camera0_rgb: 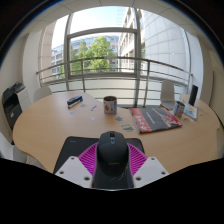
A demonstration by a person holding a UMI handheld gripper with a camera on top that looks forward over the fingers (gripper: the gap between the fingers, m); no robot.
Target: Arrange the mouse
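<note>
A black computer mouse [112,152] sits between my two fingers, its sides against the pink pads [90,157]. My gripper [112,165] is shut on the mouse and holds it over a black mouse mat [70,150] at the near edge of a round wooden table [60,125]. The mouse's rear end is hidden between the fingers.
On the far side of the table stand a dark mug [109,104], a small dark object [75,101], a red magazine [155,119] and small boxes [181,110]. A black chair [12,102] is at the left. A railing and window lie beyond.
</note>
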